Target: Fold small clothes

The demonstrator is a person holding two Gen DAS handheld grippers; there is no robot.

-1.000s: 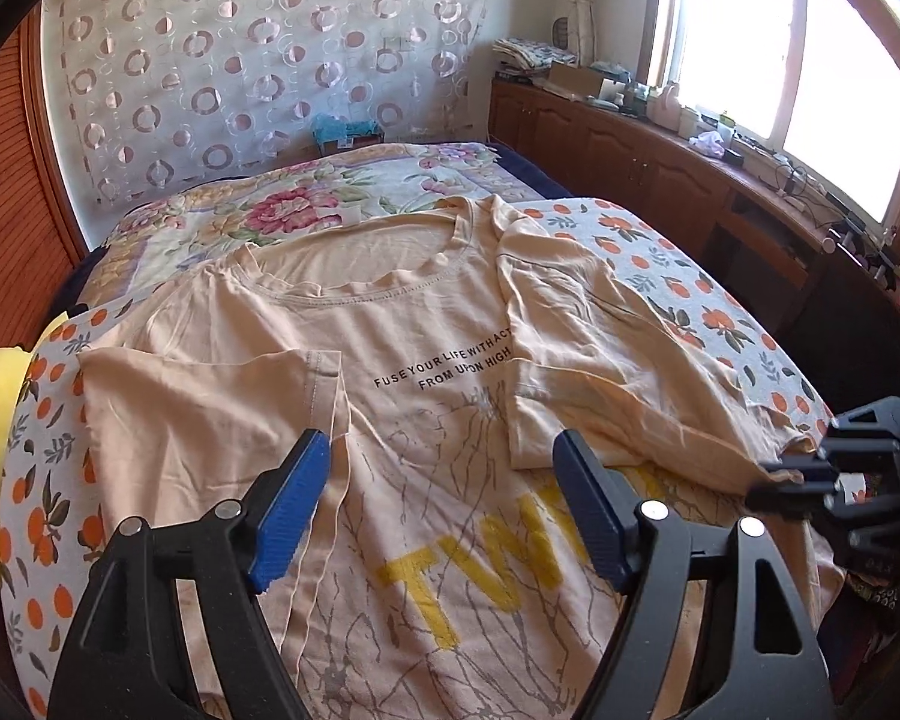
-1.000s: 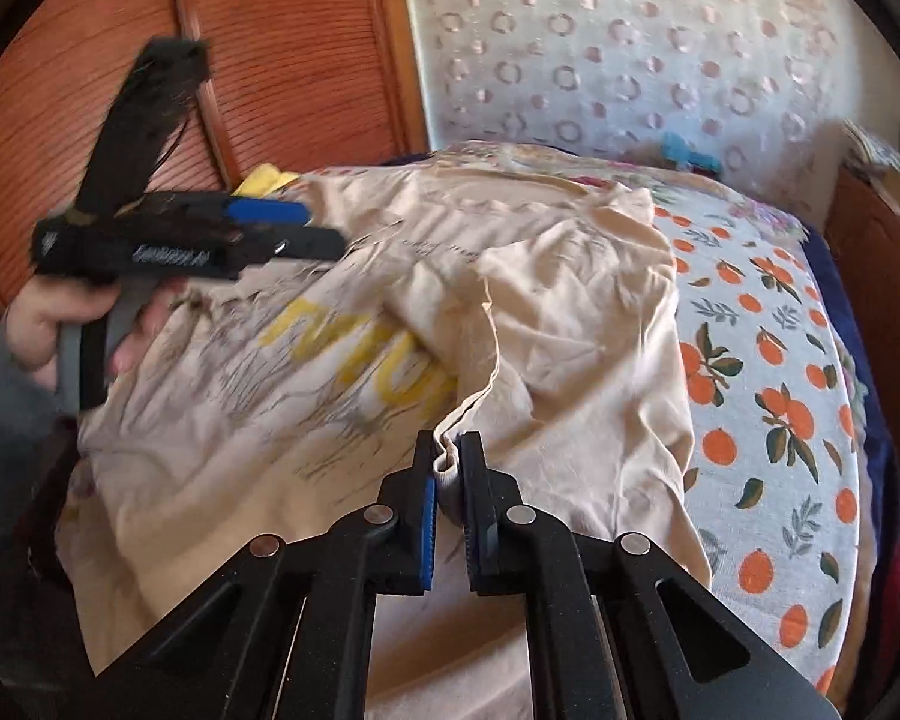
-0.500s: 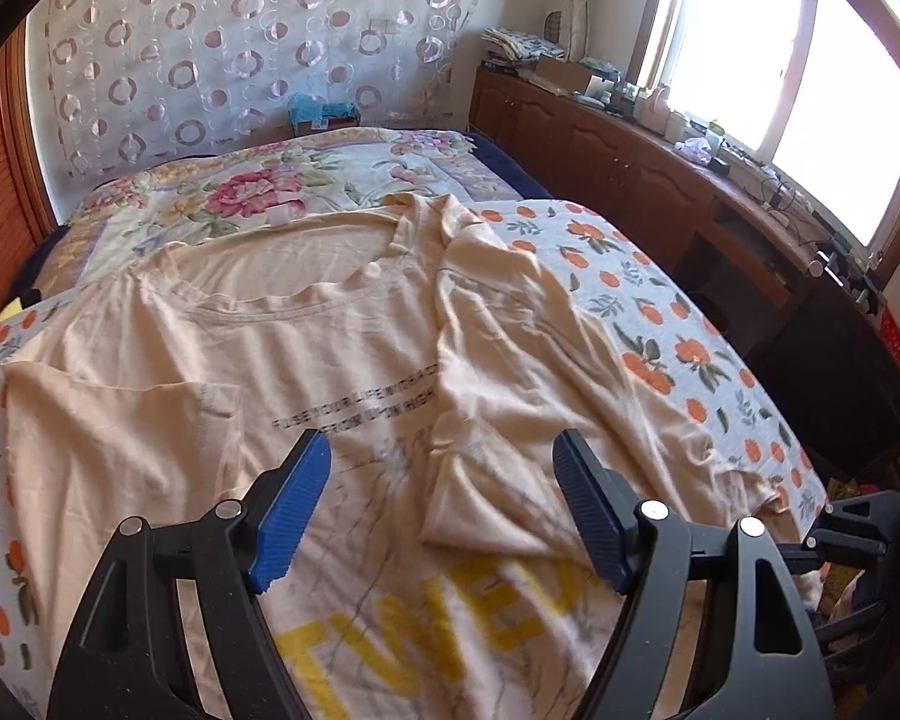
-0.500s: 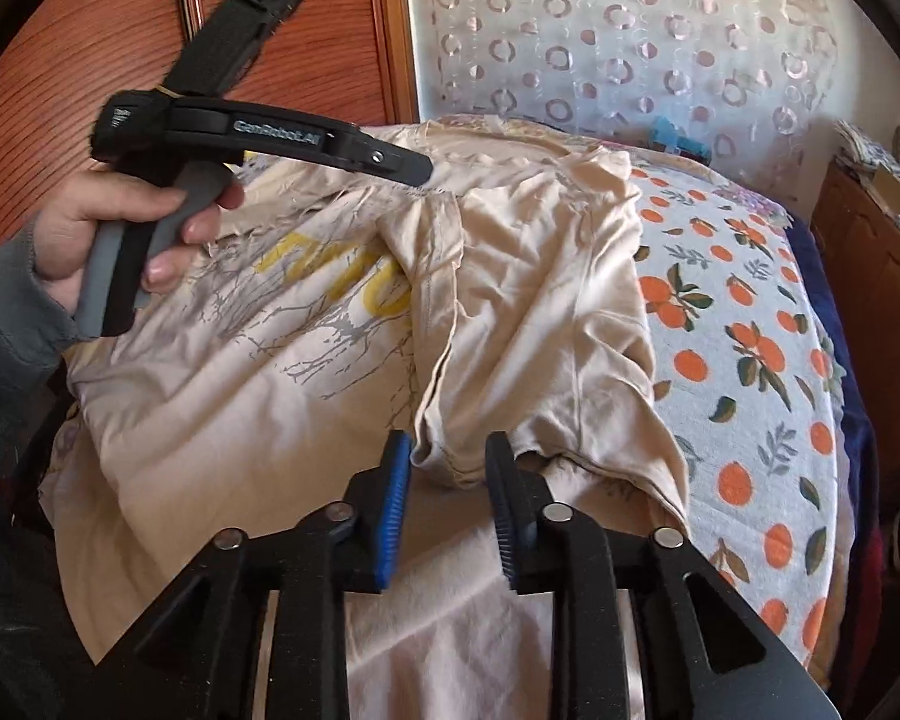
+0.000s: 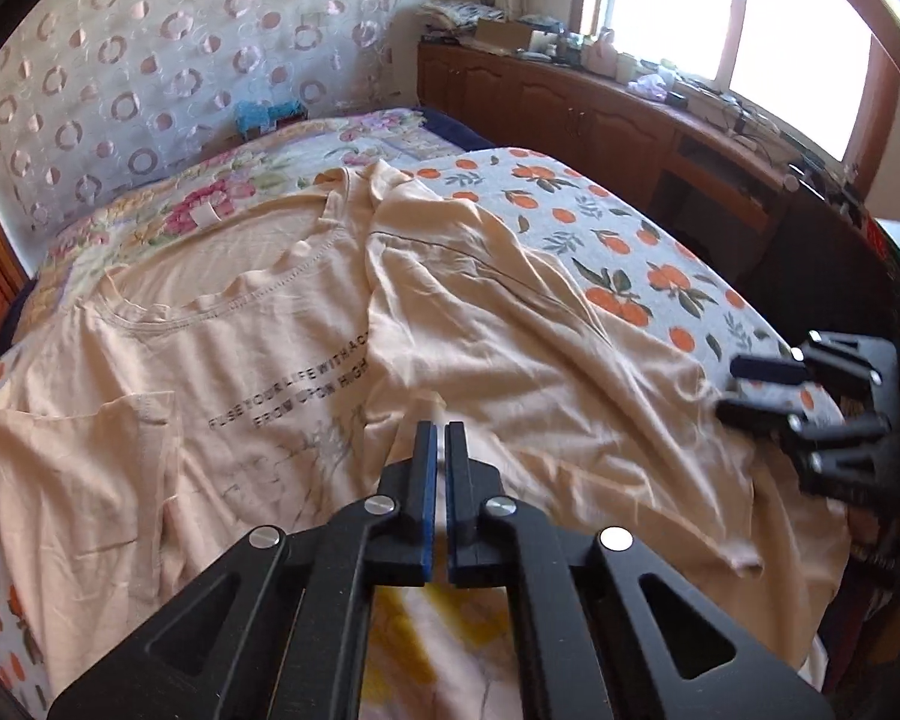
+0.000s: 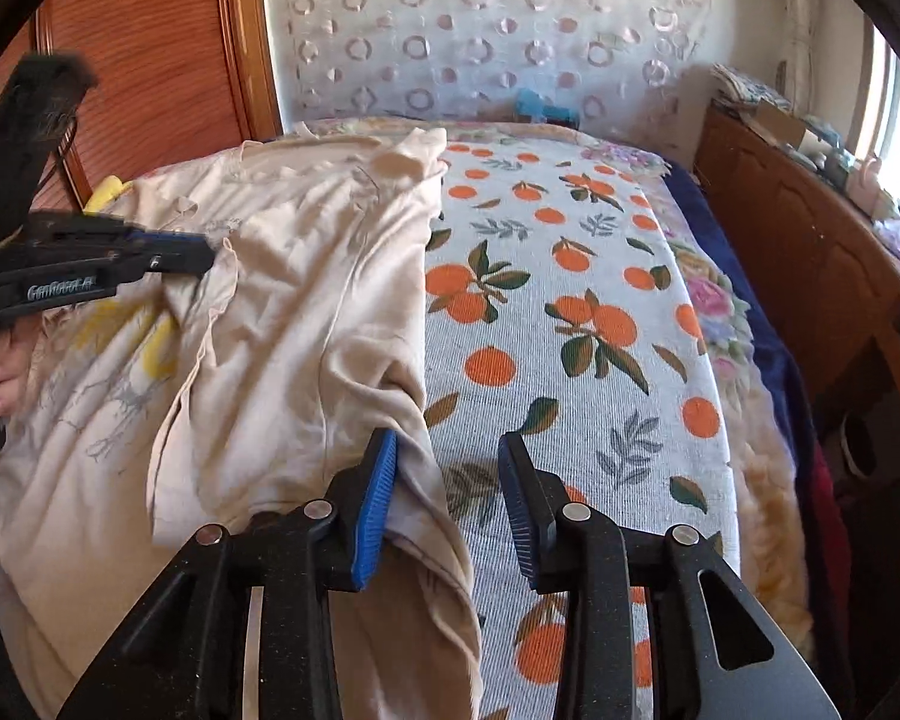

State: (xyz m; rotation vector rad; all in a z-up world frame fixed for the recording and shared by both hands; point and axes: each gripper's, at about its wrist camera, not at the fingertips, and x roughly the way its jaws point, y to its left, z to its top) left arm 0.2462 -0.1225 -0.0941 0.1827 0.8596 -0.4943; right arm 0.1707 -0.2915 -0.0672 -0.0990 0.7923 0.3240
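A peach T-shirt (image 5: 258, 360) with black lettering and yellow letters lies face up on the bed, its right side and sleeve folded over onto the chest. My left gripper (image 5: 441, 426) is shut on the edge of that folded-over sleeve, with a ridge of cloth rising into its tips. The right wrist view shows the same left gripper (image 6: 201, 252) pinching the cloth edge. My right gripper (image 6: 448, 438) has its jaws opening at the T-shirt's (image 6: 306, 300) right side fold. Cloth lies against the left pad (image 6: 378, 492) but is not pressed. The right gripper (image 5: 744, 390) also shows at the shirt's lower right.
The bedspread (image 6: 570, 330) with orange fruit print lies bare to the right of the shirt. A wooden cabinet (image 5: 630, 120) with clutter runs under the window. A wooden panel (image 6: 150, 60) stands at the left, and a yellow item (image 6: 105, 192) lies by it. A person's hand (image 6: 0, 378) holds the left gripper.
The left gripper went from wide open to shut on the folded sleeve edge as it moved in over the shirt. The right gripper let go of the cloth, opened and shifted right.
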